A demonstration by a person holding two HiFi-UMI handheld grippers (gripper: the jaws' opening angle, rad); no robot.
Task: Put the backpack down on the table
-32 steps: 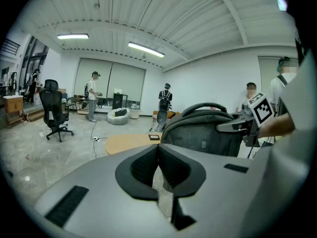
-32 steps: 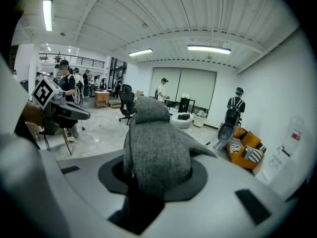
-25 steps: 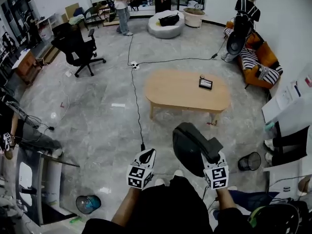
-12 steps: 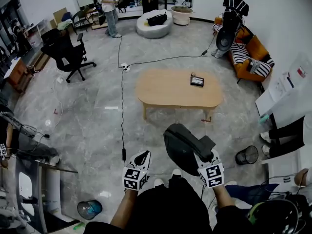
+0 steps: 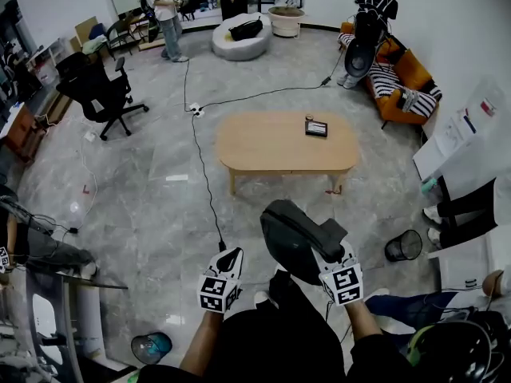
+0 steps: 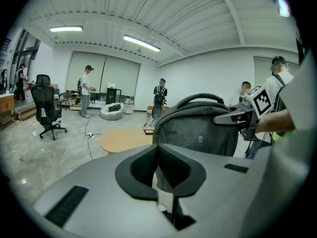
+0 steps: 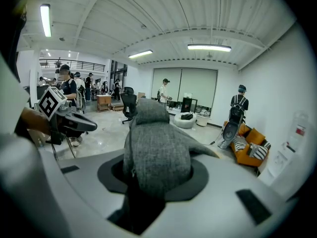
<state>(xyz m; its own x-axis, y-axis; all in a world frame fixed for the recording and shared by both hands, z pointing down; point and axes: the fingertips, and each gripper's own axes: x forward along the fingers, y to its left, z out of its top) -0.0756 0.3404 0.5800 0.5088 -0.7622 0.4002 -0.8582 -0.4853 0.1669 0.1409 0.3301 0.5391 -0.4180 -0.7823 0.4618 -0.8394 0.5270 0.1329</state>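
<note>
The one backpack [image 5: 289,234], dark grey, hangs in the air low in front of the person, above the floor and well apart from the worktop [image 5: 271,146]. The right claw [image 5: 326,242] pinches it at the top; its own view shows grey fabric filling the gap between the two jaws. The left claw [image 5: 231,255] is just beside it on the left, jaws pressed together with nothing between them. Both forearms reach forward from the body at about the same height. The worktop is a single oval wooden table, and it carries one small dark flat object [image 5: 316,128] near its far right end. Around it is a grey polished floor [image 5: 144,190] with a black cable [image 5: 204,174] running across it, one black office chair [image 5: 100,90], one orange sofa [image 5: 395,90], and one wire bin [image 5: 402,246]. Two people stand at the far end.
</note>
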